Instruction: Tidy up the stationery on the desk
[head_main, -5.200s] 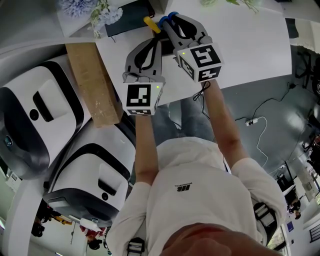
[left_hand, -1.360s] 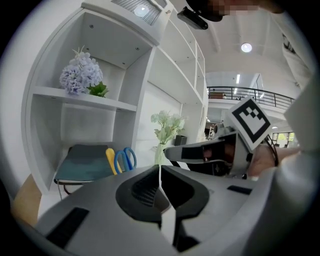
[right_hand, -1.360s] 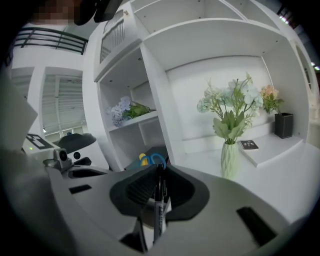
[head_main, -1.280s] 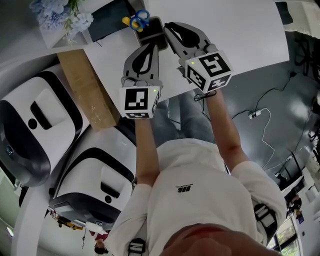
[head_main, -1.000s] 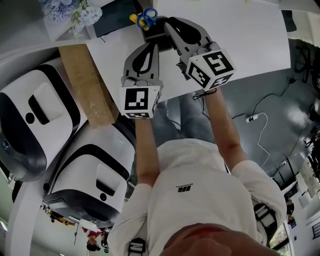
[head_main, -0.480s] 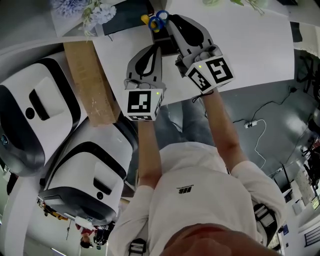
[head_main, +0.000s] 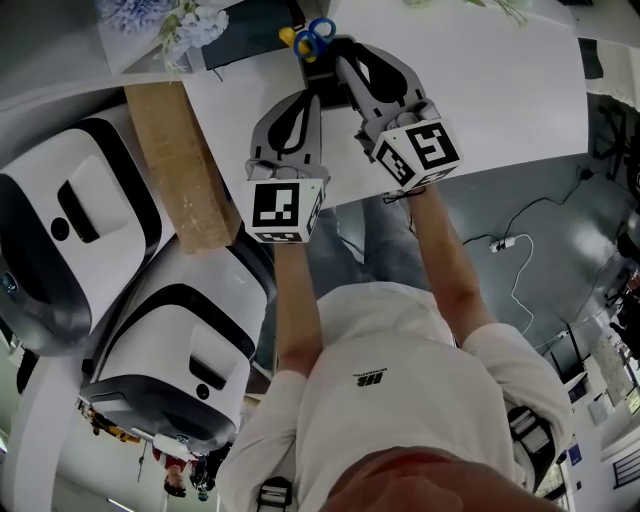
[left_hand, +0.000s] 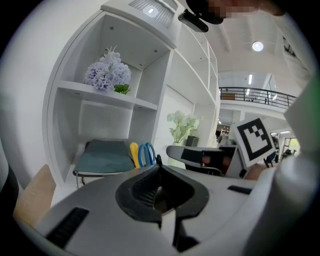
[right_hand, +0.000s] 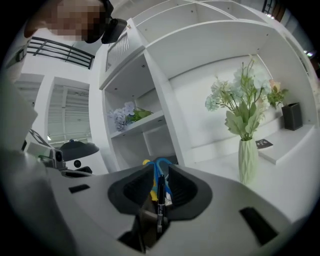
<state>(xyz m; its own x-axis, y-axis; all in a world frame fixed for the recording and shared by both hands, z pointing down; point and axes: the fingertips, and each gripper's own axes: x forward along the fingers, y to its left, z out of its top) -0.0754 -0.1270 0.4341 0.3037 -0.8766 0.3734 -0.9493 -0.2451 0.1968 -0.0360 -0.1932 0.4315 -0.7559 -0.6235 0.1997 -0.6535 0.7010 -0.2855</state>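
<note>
A: Edging forward, the right gripper (right_hand: 159, 170) now sits right by the scissors (head_main: 312, 33) at the back of the desk (head_main: 500, 90), jaws clamped on a dark pen (right_hand: 160, 200).
B: Left gripper (left_hand: 159, 170)?
A: Squeezed together, empty as far as I can tell. That pen looks bound for stowing beside the scissors.

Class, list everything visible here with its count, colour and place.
Desk: one, white, below the grippers.
Handles: blue loops and a yellow one, beside the folder.
Folder: one, dark teal, lower compartment.
Flowers: one bunch, lilac, upper shelf.
Vase: one, white, with pale green stems, on the desk.
Board: one, brown, left of the desk.
Machines: two, white and black, beside the board.
Pen: one, black, in the right gripper.
Left gripper: jaws together, empty.
Right gripper: shut on the pen.
</note>
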